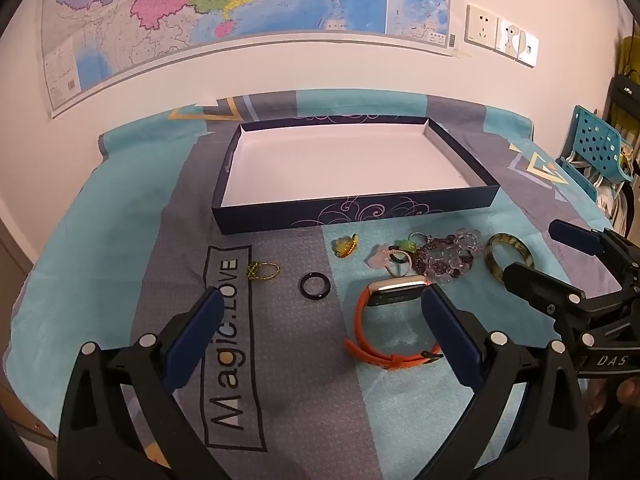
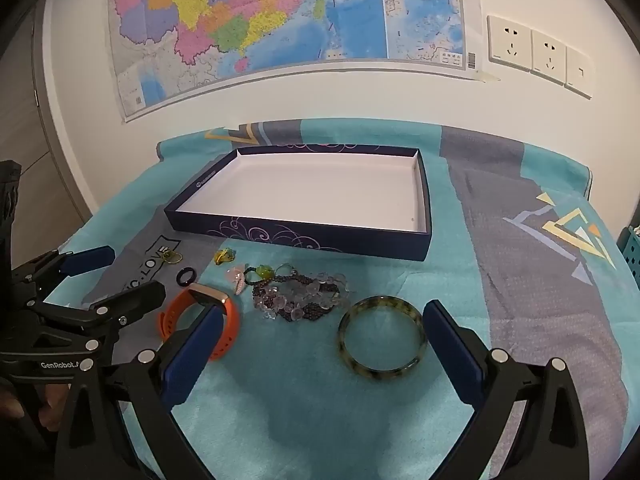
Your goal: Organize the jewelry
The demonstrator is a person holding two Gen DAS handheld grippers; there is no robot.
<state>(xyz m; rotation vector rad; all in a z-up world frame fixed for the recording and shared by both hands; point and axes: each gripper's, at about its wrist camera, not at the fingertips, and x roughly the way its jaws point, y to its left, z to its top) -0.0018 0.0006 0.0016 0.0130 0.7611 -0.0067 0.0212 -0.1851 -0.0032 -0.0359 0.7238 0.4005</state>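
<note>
A shallow navy box with a white empty floor stands at the back of the table; it also shows in the right wrist view. Jewelry lies in front of it: an orange watch, a black ring, a gold ring, a yellow-green charm, a beaded bracelet pile and a mottled green bangle. My left gripper is open, over the black ring and watch. My right gripper is open, its fingers either side of the bangle and beads.
A teal and grey cloth covers the table. A map and wall sockets are on the wall behind. A teal perforated rack stands off the table's right side.
</note>
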